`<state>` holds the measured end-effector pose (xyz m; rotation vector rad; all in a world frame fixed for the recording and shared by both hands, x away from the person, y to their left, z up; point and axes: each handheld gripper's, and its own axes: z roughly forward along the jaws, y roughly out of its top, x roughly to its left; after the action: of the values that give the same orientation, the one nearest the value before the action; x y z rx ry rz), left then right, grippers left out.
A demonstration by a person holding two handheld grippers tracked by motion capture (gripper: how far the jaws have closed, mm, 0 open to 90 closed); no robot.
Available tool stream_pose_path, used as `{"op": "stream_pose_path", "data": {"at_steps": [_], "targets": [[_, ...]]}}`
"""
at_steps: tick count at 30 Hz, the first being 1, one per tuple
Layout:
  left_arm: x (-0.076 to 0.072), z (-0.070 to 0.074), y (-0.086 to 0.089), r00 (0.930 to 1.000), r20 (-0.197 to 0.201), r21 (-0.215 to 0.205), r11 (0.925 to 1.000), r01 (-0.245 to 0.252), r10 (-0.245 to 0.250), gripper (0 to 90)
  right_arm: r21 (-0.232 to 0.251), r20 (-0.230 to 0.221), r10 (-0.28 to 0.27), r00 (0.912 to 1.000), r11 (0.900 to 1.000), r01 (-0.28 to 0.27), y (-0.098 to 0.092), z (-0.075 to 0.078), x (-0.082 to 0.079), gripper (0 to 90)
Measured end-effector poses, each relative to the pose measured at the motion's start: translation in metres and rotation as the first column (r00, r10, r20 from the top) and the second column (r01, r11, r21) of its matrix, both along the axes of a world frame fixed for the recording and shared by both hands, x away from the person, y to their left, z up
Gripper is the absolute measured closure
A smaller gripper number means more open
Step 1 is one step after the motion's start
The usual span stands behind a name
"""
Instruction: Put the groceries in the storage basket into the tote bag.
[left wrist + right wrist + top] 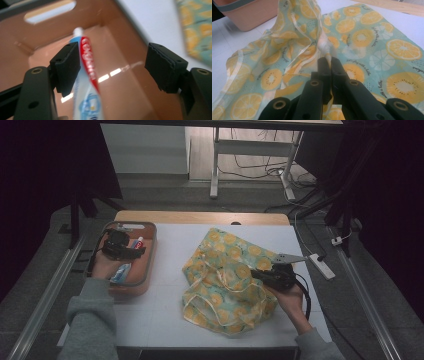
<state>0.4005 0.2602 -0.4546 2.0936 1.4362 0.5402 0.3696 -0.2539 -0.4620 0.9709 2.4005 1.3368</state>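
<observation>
A red, white and blue toothpaste tube [121, 271] [87, 75] lies in a pink basket [150, 265] [105, 15] at the table's left. My left gripper [133, 251] [112, 57] is inside the basket and open, its jaws wide apart. The tube rests against the left jaw, with the other jaw well clear of it. A light green bag printed with orange and kiwi slices [225, 270] [362, 37] [197, 27] lies crumpled on the white table at centre right. My right gripper [257, 274] [328, 60] is shut on a bunched fold of the bag.
The white tabletop [170, 250] has bare room between basket and bag and along its front edge. A wooden strip [200, 216] runs along the far edge. A white power strip [322, 266] lies on the floor at the right. Desk legs [215, 170] and cables stand beyond.
</observation>
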Motion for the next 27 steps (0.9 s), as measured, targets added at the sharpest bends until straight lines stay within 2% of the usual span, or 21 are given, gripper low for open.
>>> {"op": "stream_pose_path", "data": {"at_steps": [8, 14, 17, 21, 27], "targets": [[0.015, -0.023, 0.010, 0.9956, -0.080, 0.032, 0.9984, -0.047, 0.049, 28.0, -0.004, -0.004, -0.002, 1.0000, 1.000, 0.002, 0.001, -0.003, 0.000, 87.9], [0.028, -0.041, 0.013, 0.9866, -0.143, 0.076, 0.9948, -0.068, 0.079, 27.9, -0.010, -0.011, -0.001, 0.9999, 1.000, 0.001, 0.001, -0.004, 0.001, 87.9], [0.032, -0.046, 0.012, 0.9824, -0.166, 0.096, 0.9929, -0.070, 0.086, 27.9, -0.009, -0.012, 0.000, 0.9999, 1.000, 0.000, 0.001, -0.005, 0.001, 87.9], [0.037, -0.049, 0.013, 0.9761, -0.197, 0.088, 0.9932, -0.076, 0.092, 28.2, -0.009, -0.014, -0.004, 0.9999, 1.000, 0.004, 0.001, -0.006, 0.001, 87.9], [0.041, -0.054, 0.014, 0.9629, -0.242, 0.109, 0.9896, -0.094, 0.118, 32.0, -0.017, -0.015, -0.005, 0.9999, 1.000, 0.005, 0.000, -0.007, 0.003, 87.9]]}}
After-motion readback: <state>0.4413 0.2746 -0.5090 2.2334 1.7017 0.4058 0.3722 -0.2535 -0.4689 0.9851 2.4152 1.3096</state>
